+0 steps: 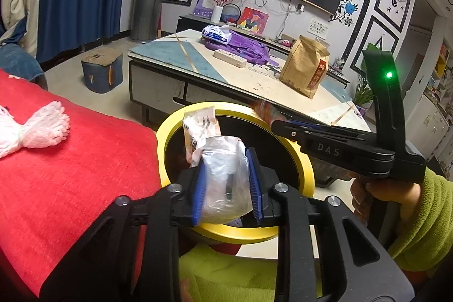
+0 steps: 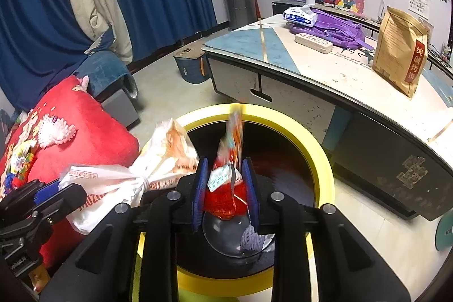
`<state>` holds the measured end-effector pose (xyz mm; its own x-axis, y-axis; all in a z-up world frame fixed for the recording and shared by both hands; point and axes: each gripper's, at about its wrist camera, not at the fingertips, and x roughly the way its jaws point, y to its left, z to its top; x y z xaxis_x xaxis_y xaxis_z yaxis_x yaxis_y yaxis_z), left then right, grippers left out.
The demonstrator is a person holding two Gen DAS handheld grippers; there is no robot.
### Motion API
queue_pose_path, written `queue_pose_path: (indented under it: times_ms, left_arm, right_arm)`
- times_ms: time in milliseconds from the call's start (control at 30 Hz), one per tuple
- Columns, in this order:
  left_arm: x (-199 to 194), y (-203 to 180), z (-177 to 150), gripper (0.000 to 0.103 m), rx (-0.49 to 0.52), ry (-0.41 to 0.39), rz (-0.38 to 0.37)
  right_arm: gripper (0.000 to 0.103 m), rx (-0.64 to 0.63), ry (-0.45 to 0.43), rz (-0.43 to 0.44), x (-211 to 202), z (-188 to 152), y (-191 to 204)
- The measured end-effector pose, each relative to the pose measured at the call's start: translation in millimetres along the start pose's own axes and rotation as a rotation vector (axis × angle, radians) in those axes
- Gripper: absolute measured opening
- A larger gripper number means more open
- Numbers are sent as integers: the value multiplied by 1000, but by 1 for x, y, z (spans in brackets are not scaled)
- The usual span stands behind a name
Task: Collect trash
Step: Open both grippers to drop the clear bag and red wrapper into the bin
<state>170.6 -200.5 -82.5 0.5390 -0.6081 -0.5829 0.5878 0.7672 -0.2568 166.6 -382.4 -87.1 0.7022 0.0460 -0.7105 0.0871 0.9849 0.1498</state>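
My left gripper [image 1: 226,183] is shut on a crumpled white plastic bag [image 1: 218,160] and holds it over the yellow-rimmed trash bin [image 1: 175,126]. In the right wrist view the same bag [image 2: 147,171] hangs at the bin's left edge, held by the left gripper [image 2: 51,194]. My right gripper [image 2: 225,186] is shut on a red snack wrapper [image 2: 226,188] above the bin's dark opening, rim [image 2: 311,137]. The right gripper also shows in the left wrist view [image 1: 271,120], with the wrapper [image 1: 263,109] at its tips over the bin's far rim.
A red blanket [image 1: 70,160] with a white foam net [image 1: 42,129] lies left of the bin. A low coffee table [image 1: 254,81] stands behind the bin with a brown paper bag [image 1: 305,67], purple bag and power strip. More litter lies on the blanket [image 2: 19,157].
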Motion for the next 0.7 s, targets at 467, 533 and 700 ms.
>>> queue_pose_path:
  times_ms: [467, 533, 700]
  left_arm:
    - [-16, 7, 2, 91, -50, -33, 37]
    - [-20, 7, 4, 92, -51, -39, 57]
    - [-30, 10, 4, 92, -70, -63, 81]
  right_arm:
    - [58, 26, -38, -32, -8, 1, -5]
    - [59, 24, -46, -31, -10, 1, -3]
    - [66, 7, -84, -38, -19, 3, 4]
